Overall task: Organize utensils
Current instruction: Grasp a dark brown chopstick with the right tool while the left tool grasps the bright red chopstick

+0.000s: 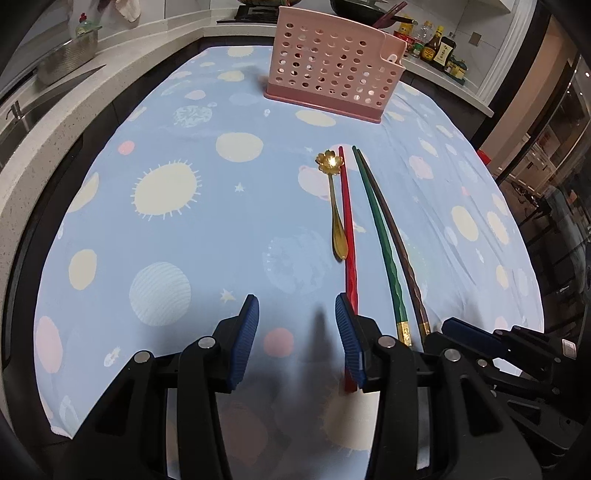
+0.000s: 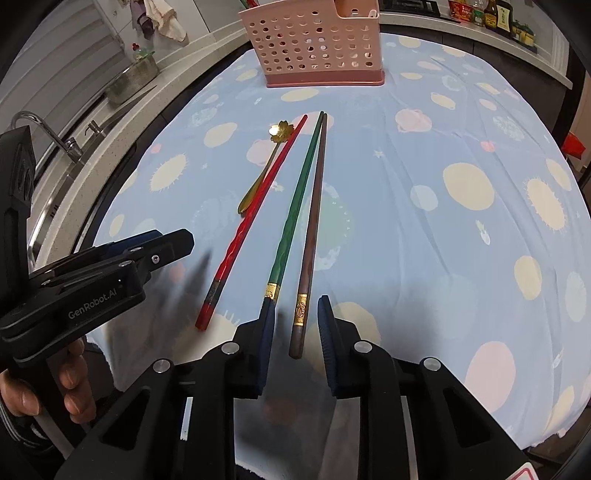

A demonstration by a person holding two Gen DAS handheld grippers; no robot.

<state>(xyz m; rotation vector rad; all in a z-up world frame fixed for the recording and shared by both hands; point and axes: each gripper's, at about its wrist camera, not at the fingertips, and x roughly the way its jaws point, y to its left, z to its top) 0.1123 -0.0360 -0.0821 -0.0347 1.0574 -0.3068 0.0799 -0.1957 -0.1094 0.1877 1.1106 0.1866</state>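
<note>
The right claw (image 2: 295, 325) is open around the brown chopstick (image 2: 312, 221) — pads not touching it. The left claw (image 1: 295, 317) is open and empty — beside the red chopstick (image 1: 347, 221) on the desk (image 1: 184, 240).

- Home kitchen.
- Speckled stone counter (image 1: 55, 122) wraps the room; sink with curved tap (image 2: 44, 129) set in it.
- Sauce bottles (image 1: 439, 48) in a row; steel colander (image 1: 70, 55); stovetop (image 1: 255, 14) beyond.
- Planet-print tablecloth (image 1: 221, 229).

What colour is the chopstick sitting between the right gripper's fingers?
Dark brown chopstick, with a gold band near its thick end; clearest in the right wrist view.
</note>
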